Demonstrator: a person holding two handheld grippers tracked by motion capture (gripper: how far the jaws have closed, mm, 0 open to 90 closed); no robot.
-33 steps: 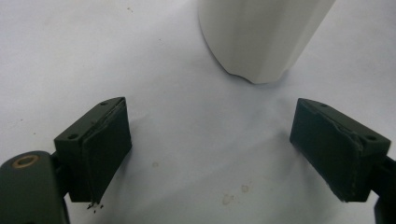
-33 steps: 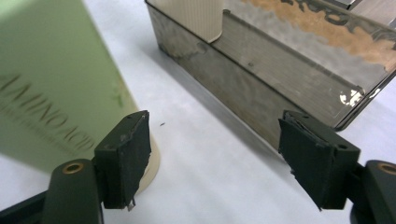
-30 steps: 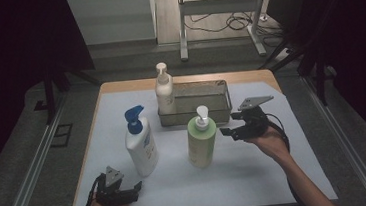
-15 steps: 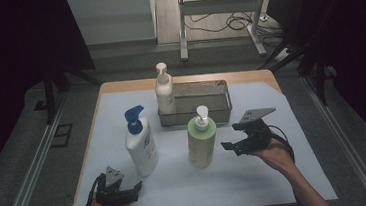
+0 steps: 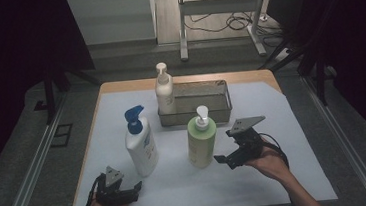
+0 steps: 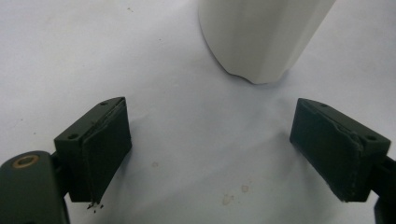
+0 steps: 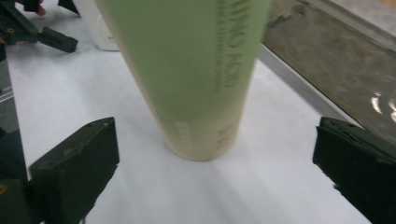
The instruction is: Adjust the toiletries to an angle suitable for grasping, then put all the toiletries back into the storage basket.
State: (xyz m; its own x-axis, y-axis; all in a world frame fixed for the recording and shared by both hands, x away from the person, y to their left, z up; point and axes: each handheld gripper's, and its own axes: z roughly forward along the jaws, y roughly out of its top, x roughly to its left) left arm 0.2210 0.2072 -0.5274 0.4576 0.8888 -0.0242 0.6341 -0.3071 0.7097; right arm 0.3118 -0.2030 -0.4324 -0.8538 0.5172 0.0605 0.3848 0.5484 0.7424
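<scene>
Since the earlier high view, the right tongs (image 5: 222,159) have slid toward the person, away from the green plastic pump bottle (image 5: 202,142), and their jaws have just been opening; nothing sits between them now, though the bottle's base stands just ahead of the pads in the right gripper view. That bottle stands upright on the white-covered desk (image 5: 288,184), just on the person's side of the grey metal tray (image 5: 222,110). A white pump bottle with a blue pump head (image 5: 140,143) stands left of the green one, well apart from it, and a slim cream pump bottle (image 5: 164,90) stands in the tray's left end, beyond it. The left tongs (image 5: 137,187) rest near the desk's near edge, left of and nearer than the green bottle, jaws wide apart and empty, with the blue-topped bottle's white base just ahead in the left gripper view.

The step in hand looks like a release and withdrawal. To do it well, pull the right tongs straight back along the desk with the jaws kept wide, so neither pad brushes the tall, narrow-based bottle and tips it toward the tray.
</scene>
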